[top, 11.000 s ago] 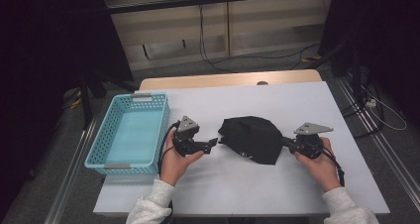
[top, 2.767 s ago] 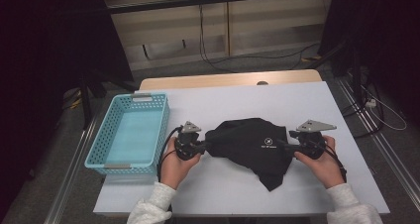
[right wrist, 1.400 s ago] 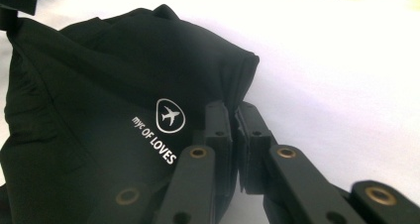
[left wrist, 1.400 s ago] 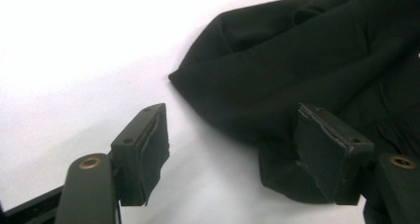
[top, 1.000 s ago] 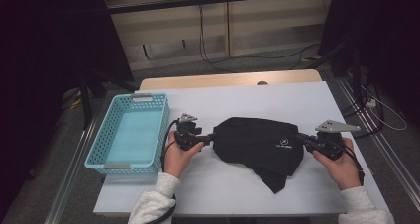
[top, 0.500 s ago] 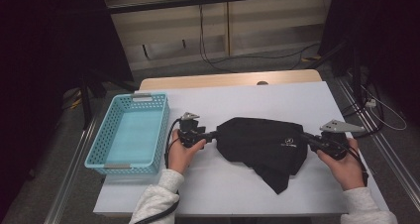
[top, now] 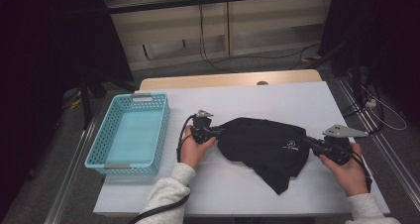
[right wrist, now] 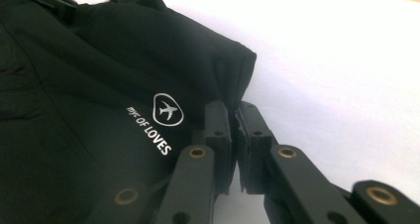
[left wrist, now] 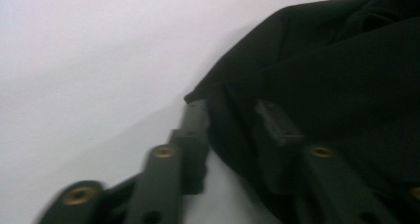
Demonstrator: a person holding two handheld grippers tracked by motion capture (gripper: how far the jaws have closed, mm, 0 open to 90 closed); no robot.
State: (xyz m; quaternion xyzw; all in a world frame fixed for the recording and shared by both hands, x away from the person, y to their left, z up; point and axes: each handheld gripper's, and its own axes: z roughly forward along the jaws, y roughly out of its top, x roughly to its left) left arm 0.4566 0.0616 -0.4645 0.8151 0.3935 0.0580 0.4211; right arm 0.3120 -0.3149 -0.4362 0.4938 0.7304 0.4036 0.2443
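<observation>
Two grippers work one black garment [top: 265, 144], which lies spread across the centre of the white table [top: 297, 97] in the high view, its lower flap trailing toward the bottom edge. At frame left, well apart from the work, a light-blue basket [top: 130, 134] stands on the table.

Risk, left side: the left gripper [top: 218, 131] sits at the garment's left edge, centre-left of the high view. If it takes only a thin fold near the hem, the cloth may slip out once tension is applied — the edge is loose and rumpled here. A bite that also catches a lower layer would bunch the fabric rather than flatten it.

Risk, right side: the right gripper [top: 308, 142] grips a narrow corner. A hard pull away from the other hand could drag the garment across the table or pull that corner free.

Finger state, left: in the left gripper view the left gripper [left wrist: 228, 112] has its jaws partly apart and they have just been closing, with the garment's edge [left wrist: 317, 75] between them. Whether the pads already pinch the cloth cannot be told — the frame is blurred.

Finger state, right: in the right gripper view the right gripper [right wrist: 234, 116] is clenched on a folded corner of the garment [right wrist: 99, 85], beside its white printed logo [right wrist: 161, 120].
</observation>
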